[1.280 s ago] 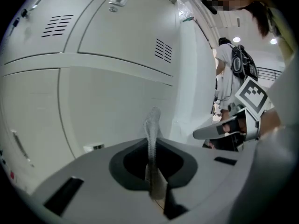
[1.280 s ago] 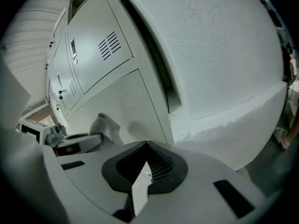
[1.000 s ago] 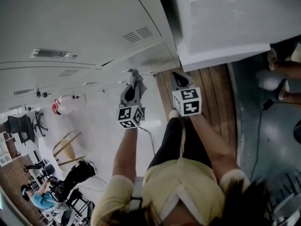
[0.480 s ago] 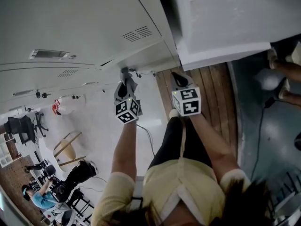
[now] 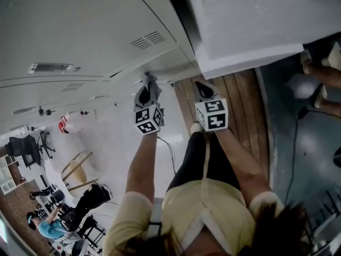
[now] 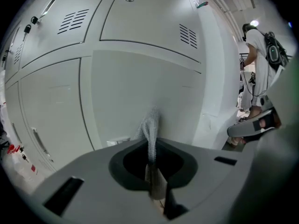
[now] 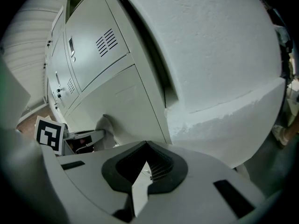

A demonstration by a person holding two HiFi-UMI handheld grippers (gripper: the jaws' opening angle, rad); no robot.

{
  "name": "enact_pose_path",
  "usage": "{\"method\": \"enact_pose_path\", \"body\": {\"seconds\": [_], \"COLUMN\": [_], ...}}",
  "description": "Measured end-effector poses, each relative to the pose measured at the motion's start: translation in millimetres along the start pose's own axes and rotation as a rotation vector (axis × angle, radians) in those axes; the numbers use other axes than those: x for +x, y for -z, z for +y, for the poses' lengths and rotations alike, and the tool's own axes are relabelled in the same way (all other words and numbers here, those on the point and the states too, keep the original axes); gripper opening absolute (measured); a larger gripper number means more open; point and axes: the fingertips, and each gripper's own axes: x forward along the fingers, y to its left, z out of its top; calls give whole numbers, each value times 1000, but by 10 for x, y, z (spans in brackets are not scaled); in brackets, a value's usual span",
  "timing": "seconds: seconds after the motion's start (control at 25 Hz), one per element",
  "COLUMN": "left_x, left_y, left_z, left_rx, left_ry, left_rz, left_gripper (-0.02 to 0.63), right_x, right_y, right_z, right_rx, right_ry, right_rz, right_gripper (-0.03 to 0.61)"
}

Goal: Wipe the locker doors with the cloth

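Left tongs (image 6: 150, 169) are clamped tight on a strip of pale grey mesh cloth (image 6: 150, 127). The cloth sticks up out of the closed jaws and its free end meets the lower pale grey metal locker door (image 6: 140, 85). In the head view the same gripper (image 5: 147, 85) is at the bottom edge of the locker bank (image 5: 80, 25), low down near the floor. My right tongs (image 7: 140, 183) are closed with nothing between the jaws. They hang beside the left pair, apart from the doors, over the brown wooden floorboards (image 5: 234, 105).

I judge the wiping to be under way on the lowest door at the end of the row. Whether the doors above are done I cannot tell. The next move calls for keeping the grip firm and pressing the cloth flat to the panel. Only a narrow fold touches now, so I would angle the tongs to lay more fabric on the metal before sweeping across.

Just right of the door stands a rough white plastered pillar (image 7: 219, 55), with a dark gap between it and the lockers, and it limits the stroke on that side. Raised seams between the doors, and vent slits (image 6: 188, 34) higher up, could snag the mesh. A person with a backpack (image 6: 259, 50) stands off to the right, well away. A thin cable (image 5: 169, 152) trails on the floor below my arms.
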Motion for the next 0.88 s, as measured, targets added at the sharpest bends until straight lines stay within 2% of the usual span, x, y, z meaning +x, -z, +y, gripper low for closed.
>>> {"method": "enact_pose_path", "body": {"seconds": [0.28,0.48,0.88], "left_x": [147,237,422], "left_y": [-31,-79,-180], "left_z": [-474,-765,-1072], "left_rx": [123,160,172], "left_ry": [138,203,284], "left_rz": [20,22,21], "left_gripper": [17,17,17], "right_x": [-36,-31,-42], "right_y": [2,17,36], "right_z": [-72,-157,-250], "right_rx": [24,22,41], "right_ry": [12,24,39], "right_rz": [1,-2,7], "right_gripper": [3,3,3]}}
